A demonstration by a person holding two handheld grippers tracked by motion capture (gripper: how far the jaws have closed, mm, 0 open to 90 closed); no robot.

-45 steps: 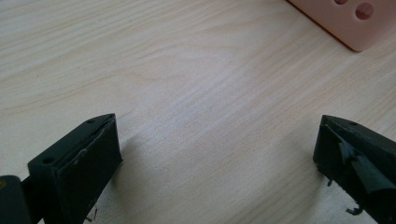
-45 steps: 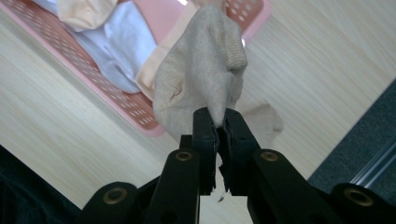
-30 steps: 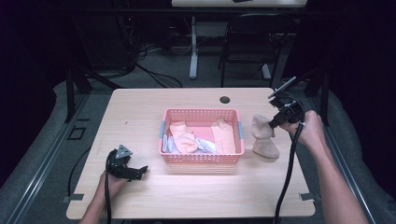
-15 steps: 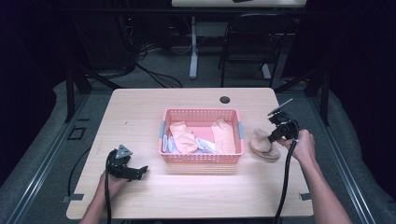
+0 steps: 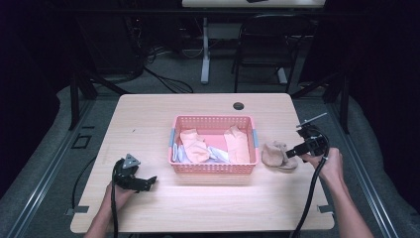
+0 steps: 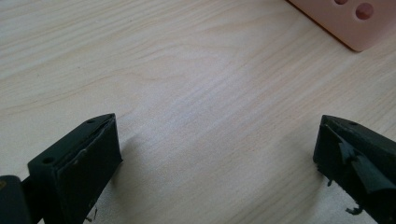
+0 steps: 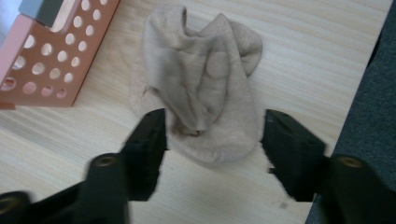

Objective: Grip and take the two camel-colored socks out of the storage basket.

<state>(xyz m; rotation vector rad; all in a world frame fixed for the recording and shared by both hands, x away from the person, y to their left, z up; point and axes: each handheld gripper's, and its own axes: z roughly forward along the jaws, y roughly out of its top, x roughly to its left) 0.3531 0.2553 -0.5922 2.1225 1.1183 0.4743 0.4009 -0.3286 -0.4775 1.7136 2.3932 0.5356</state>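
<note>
Left gripper (image 5: 148,181): at 7 o'clock on the table (image 5: 148,114), resting on the wood, jaws spread wide, nothing between them.
Right gripper (image 7: 212,135): at 4 o'clock, jaws parted either side of the near end of the beige sock (image 7: 205,88), not closed on it.
Beige sock: crumpled on the table, just beside the basket's right end.
Pink basket (image 5: 214,120): centre of table, holding peach and pale cloths (image 5: 195,146).
Round black grommet (image 5: 238,105): at 12 o'clock, near the far edge.
</note>
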